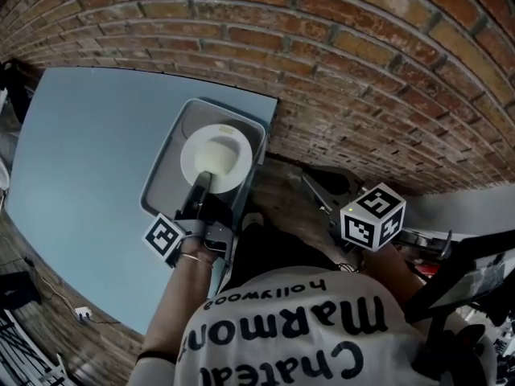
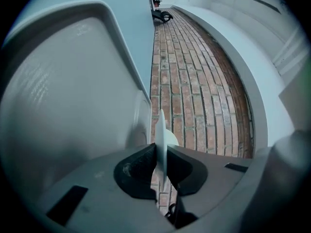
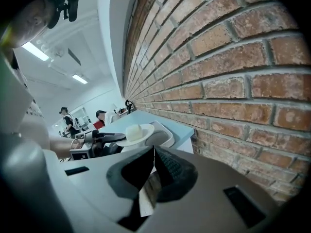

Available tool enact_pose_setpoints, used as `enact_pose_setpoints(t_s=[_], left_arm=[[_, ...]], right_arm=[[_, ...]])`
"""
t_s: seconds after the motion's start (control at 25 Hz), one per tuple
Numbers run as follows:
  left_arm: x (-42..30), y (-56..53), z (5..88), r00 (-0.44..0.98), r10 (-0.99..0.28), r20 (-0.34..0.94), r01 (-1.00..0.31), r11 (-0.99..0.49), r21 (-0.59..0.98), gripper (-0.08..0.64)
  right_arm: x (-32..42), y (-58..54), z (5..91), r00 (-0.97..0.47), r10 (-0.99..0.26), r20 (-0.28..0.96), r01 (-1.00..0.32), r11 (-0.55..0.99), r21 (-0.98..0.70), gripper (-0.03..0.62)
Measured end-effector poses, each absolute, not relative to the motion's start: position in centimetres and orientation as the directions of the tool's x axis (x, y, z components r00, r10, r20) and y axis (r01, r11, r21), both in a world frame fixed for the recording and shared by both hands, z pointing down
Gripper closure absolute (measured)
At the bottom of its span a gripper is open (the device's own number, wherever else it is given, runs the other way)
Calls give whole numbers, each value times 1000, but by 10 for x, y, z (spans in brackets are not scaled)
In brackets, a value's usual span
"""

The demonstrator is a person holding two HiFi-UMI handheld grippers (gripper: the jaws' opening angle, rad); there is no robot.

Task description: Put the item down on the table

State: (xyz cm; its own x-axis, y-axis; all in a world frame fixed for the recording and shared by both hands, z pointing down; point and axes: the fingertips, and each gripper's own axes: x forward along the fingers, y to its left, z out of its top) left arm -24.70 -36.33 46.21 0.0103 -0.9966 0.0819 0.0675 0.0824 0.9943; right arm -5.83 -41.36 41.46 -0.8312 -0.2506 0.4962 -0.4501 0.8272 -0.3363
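Soft, even light fills every view; ceiling strip lights (image 3: 36,51) glow in the right gripper view. The white plate (image 1: 216,158) is brightest. Fisheye bends the brick wall (image 1: 338,63); corners go black; near jaws blur.

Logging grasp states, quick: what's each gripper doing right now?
Left gripper: closed on the white dish, by its rim.
Right gripper: closed, nothing between its jaws.

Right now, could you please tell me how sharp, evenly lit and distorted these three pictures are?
Head view: fisheye bows the brick wall; the white dish is nearly washed out. Left gripper view: the grey tray close by is soft, corners vignette black. Right gripper view: the wall reads crisp, ceiling lights glare.
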Motion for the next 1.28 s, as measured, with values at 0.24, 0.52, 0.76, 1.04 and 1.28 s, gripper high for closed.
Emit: enact_pose_setpoints(t_s=[0.24, 0.52, 0.76, 1.04, 1.28], left_arm=[[-247, -372, 478, 21, -991, 131, 135, 133, 982, 531], [-245, -374, 494, 9, -982, 191, 173, 189, 967, 531], [-245, -378, 495, -15, -974, 225, 132, 221, 966, 531], [-243, -387, 502, -27, -963, 269, 132, 264, 956, 531], [-243, -395, 502, -35, -960, 277, 144, 269, 952, 531]], right_arm=[[-67, -417, 420, -828, -243, 505, -452, 823, -345, 581], [-75, -414, 424, -828, -229, 512, -445, 824, -351, 581], [-71, -407, 425, -821, -224, 526, -445, 827, -343, 581], [-60, -404, 424, -815, -223, 534, -445, 831, -332, 581], [-57, -405, 422, -819, -222, 528, -441, 834, -333, 581]])
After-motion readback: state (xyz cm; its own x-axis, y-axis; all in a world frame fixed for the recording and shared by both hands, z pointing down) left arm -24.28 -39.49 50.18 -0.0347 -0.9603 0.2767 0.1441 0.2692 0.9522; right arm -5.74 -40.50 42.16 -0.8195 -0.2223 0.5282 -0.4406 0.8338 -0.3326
